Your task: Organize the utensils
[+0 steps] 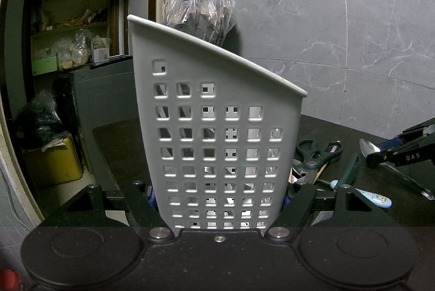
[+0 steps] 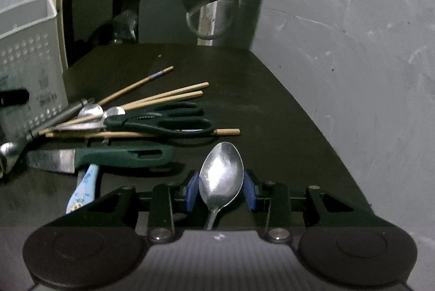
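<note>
Left gripper [image 1: 217,198] is clamped on the tall white perforated plastic utensil holder [image 1: 217,127], jaws pressed to both its sides, holder upright on the dark tabletop [image 1: 339,127]. Over to the right gripper [image 2: 221,190] — its blue pads [image 2: 192,190] are pinched on a shiny metal spoon [image 2: 220,171], bowl pointing forward past the fingertips. Beside it on the table lies the pile: green-handled scissors [image 2: 168,122] across wooden chopsticks [image 2: 163,98], a green-handled knife [image 2: 108,156] just in front — and a pale blue patterned handle [image 2: 81,190] nearest.
</note>
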